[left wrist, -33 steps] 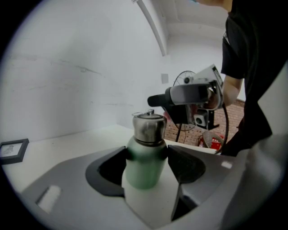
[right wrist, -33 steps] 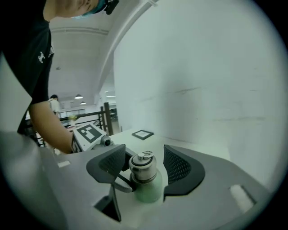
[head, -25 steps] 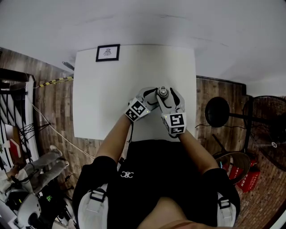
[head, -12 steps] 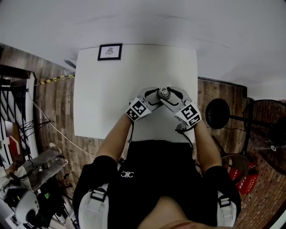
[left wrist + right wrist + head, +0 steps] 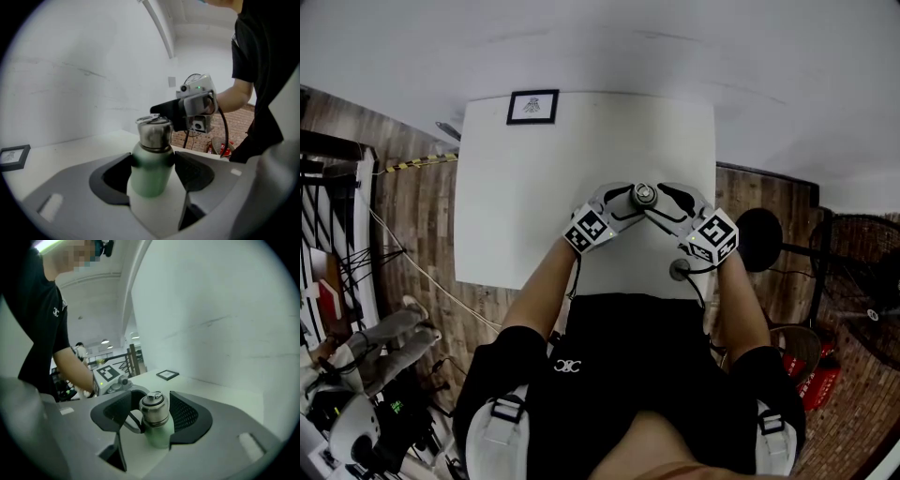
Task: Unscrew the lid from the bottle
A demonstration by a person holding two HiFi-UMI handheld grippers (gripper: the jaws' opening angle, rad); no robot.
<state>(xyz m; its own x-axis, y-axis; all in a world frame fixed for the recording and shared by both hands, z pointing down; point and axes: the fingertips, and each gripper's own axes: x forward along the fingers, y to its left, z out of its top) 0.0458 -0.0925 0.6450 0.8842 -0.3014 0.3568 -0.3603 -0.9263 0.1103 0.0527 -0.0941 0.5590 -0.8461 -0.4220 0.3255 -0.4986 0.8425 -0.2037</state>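
Note:
A green bottle (image 5: 149, 174) with a steel lid (image 5: 154, 131) stands upright near the front edge of the white table (image 5: 525, 206). My left gripper (image 5: 152, 165) is shut on the green body, one pad on each side. From the opposite side my right gripper (image 5: 154, 411) is shut on the lid (image 5: 154, 409), above the green body (image 5: 160, 436). In the head view the lid (image 5: 644, 195) shows from above, with the left gripper (image 5: 629, 199) and the right gripper (image 5: 660, 198) meeting at it.
A small black picture frame (image 5: 532, 107) lies at the table's far left corner, also visible as a frame (image 5: 167, 375) in the right gripper view. Right of the table stand a black round stand (image 5: 757, 234) and a fan (image 5: 862, 281) on a wooden floor.
My right gripper has swung around the lid, its marker cube moving from near the person's body out to the right. The left gripper and the bottle have stayed put.

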